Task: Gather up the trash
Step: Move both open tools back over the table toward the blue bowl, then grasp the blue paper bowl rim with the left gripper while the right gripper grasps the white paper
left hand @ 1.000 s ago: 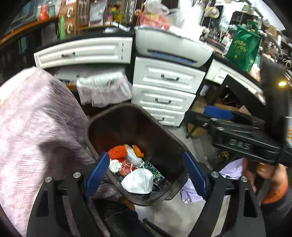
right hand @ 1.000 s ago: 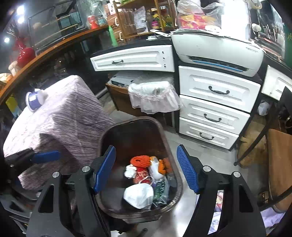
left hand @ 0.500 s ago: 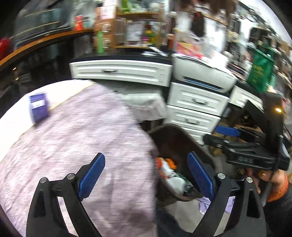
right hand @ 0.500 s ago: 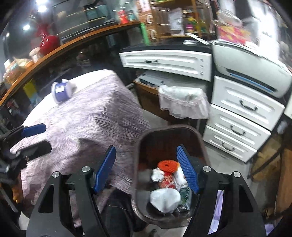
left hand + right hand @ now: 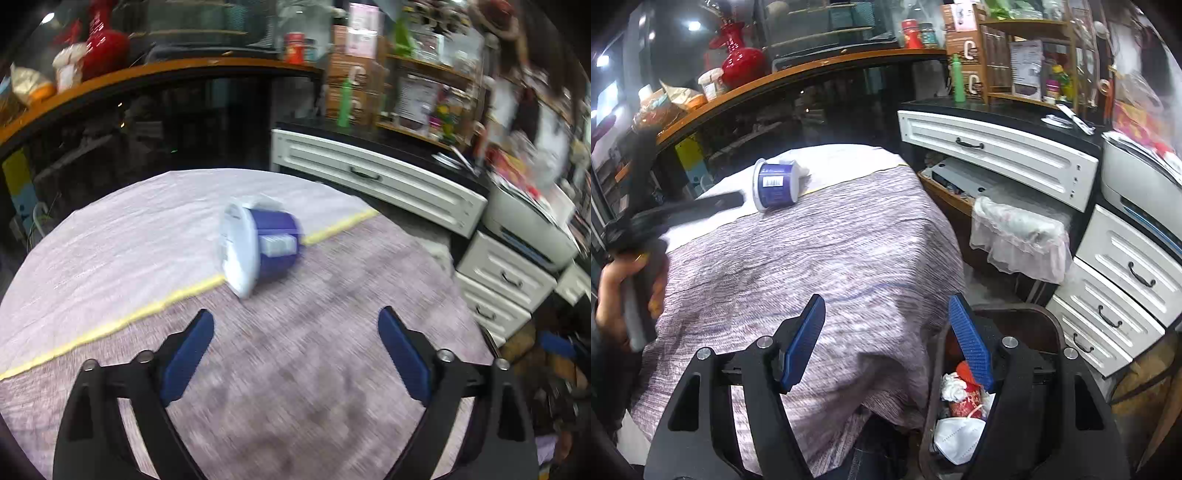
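Note:
A blue and white plastic tub lies on its side on the purple cloth-covered table; it also shows in the right wrist view. My left gripper is open and empty, just short of the tub. In the right wrist view the left gripper shows as a dark blur beside the tub. My right gripper is open and empty over the table's right edge. The brown trash bin stands below it, holding a white mask and other trash.
White drawers and a printer stand behind and right of the table. A plastic-lined small bin sits under the top drawer. A cluttered shelf runs along the back.
Both grippers have swung left from above the trash bin to the table. The left one now faces the blue tub up close. Both stay open and empty.

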Demonstrator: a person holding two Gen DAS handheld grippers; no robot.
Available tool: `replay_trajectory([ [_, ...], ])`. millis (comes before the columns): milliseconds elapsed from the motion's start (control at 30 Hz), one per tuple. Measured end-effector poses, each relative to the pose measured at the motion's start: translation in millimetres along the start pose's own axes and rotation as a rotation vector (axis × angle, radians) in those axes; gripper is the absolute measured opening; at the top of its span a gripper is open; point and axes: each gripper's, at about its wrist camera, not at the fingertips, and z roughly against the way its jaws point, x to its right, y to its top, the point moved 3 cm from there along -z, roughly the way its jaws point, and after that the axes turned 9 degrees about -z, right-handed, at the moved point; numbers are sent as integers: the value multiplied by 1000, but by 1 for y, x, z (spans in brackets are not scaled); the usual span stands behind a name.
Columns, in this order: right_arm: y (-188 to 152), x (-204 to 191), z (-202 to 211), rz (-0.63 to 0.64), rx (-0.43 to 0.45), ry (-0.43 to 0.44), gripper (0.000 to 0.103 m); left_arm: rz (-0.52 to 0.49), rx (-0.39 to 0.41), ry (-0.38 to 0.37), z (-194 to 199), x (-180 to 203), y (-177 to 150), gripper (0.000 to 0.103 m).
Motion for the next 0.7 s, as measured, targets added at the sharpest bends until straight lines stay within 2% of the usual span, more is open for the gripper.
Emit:
replay_trajectory([
  [33, 1, -3, -4, 5, -5, 2, 70, 9, -2, -3, -7, -10, 3, 76],
  [133, 3, -6, -15, 15, -24, 0, 70, 23, -21, -39, -31, -28, 13, 67],
  [367, 11, -10, -37, 26, -53, -18, 70, -38, -50, -117, -65, -32, 26, 63],
  [467, 19, -18, -45, 49, -54, -21, 70, -50, -68, -156, -76, -27, 27, 46],
  [533, 26, -25, -50, 65, -51, -17, 70, -56, -79, -189, -79, -26, 24, 24],
  [600, 36, -36, -58, 83, -46, 0, 70, -45, -82, -220, -77, -25, 19, 11],
  [700, 49, -53, -68, 91, -45, 56, 70, -38, -59, -189, -67, -28, 14, 8],
])
